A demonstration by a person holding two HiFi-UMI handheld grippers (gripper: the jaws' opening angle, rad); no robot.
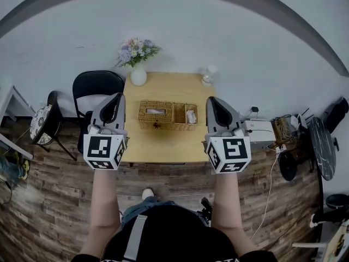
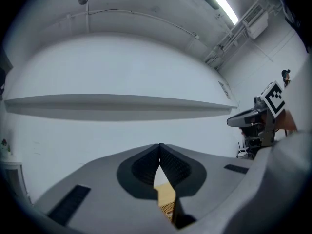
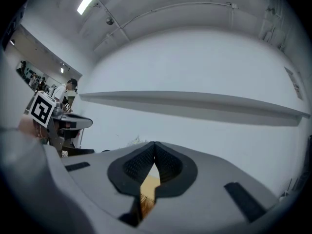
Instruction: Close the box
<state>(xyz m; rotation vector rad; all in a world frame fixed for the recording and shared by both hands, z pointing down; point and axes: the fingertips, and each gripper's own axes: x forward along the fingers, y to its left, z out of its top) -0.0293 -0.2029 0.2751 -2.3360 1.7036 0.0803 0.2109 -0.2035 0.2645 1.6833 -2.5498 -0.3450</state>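
The wicker box [image 1: 166, 115] sits in the middle of the wooden table [image 1: 163, 143]; it has a covered left part and a smaller right compartment with something white in it. Both grippers are held up in front of the table, apart from the box. My left gripper [image 1: 116, 97] hovers off the box's left end, with its jaws [image 2: 159, 145] closed tip to tip and nothing between them. My right gripper [image 1: 211, 100] hovers off the right end, its jaws [image 3: 154, 143] also shut and empty. A sliver of table and wicker [image 2: 167, 201] shows through the gap below the left jaws.
A white vase of flowers [image 1: 138, 72] stands at the table's far left corner and a small glass object [image 1: 208, 75] at the far right. A black chair [image 1: 94, 89] and a cushioned stool [image 1: 41, 121] stand at the left. Cables and a white box [image 1: 257, 131] lie to the right.
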